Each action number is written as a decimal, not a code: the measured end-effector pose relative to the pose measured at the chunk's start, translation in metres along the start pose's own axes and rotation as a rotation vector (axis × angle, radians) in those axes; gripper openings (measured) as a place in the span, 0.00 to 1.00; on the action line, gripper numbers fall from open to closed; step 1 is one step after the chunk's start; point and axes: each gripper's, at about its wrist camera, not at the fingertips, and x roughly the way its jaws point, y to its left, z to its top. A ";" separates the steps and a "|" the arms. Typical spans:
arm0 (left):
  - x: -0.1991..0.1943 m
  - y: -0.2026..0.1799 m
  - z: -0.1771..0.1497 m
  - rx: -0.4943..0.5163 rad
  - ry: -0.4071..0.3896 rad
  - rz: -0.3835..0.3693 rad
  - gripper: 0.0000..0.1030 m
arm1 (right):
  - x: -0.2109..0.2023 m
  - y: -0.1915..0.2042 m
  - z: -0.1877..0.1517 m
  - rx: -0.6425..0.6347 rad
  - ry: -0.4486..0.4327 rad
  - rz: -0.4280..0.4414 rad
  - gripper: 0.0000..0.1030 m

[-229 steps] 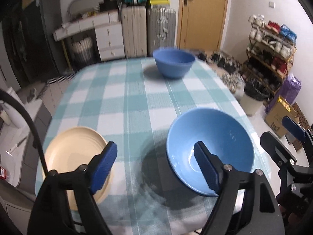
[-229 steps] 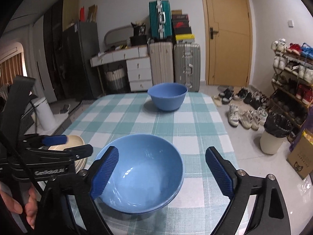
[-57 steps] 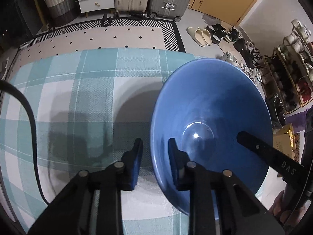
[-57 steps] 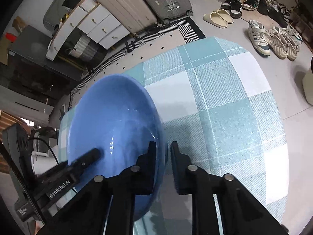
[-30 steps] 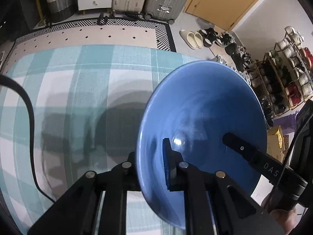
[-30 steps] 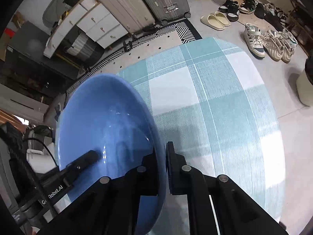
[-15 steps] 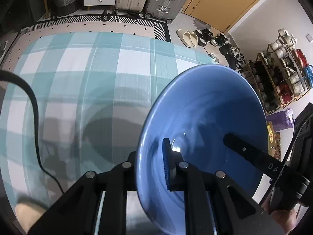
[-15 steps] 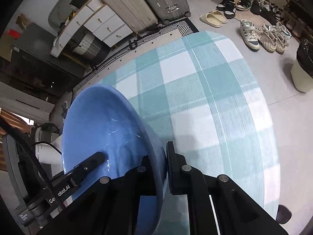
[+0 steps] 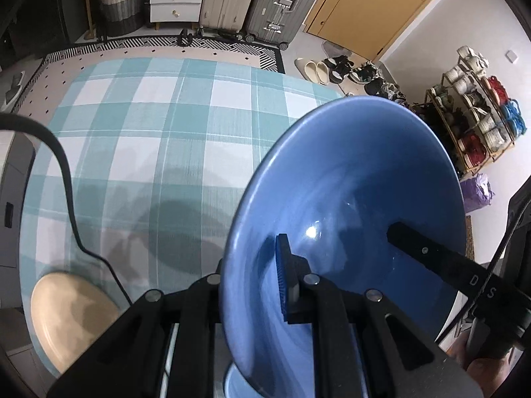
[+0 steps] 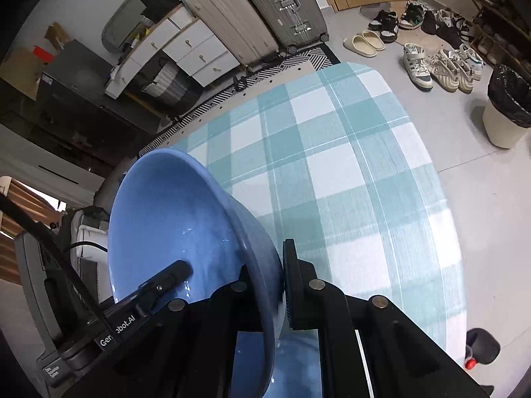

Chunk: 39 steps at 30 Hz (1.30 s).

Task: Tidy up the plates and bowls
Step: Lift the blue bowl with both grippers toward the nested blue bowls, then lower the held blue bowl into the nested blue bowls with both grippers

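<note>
Checked teal tablecloth (image 9: 166, 139) lies below us as our left gripper (image 9: 252, 282) and right gripper (image 10: 268, 278) each clamp opposite rims of the blue bowl (image 9: 348, 215), carried aloft. Next, we judge, comes nesting it squarely into the second blue bowl (image 9: 239, 386) underneath.

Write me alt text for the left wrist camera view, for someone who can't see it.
The left gripper pinches the rim of a large blue bowl, held above a table with a teal-and-white checked cloth, while the right gripper's finger reaches in from the opposite side. A cream plate sits at the table's near left edge; suitcases, a door and shoe racks lie beyond.
</note>
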 end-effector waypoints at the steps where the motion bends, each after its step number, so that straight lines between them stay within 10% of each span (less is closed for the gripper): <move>1: -0.005 -0.001 -0.004 0.004 -0.005 -0.002 0.12 | -0.007 0.001 -0.005 0.000 -0.004 0.003 0.07; 15: -0.048 -0.011 -0.076 0.027 -0.036 0.012 0.12 | -0.062 -0.001 -0.085 -0.004 -0.028 0.028 0.07; 39: -0.003 0.006 -0.152 0.084 0.059 0.078 0.15 | -0.012 -0.031 -0.156 -0.009 0.044 0.002 0.07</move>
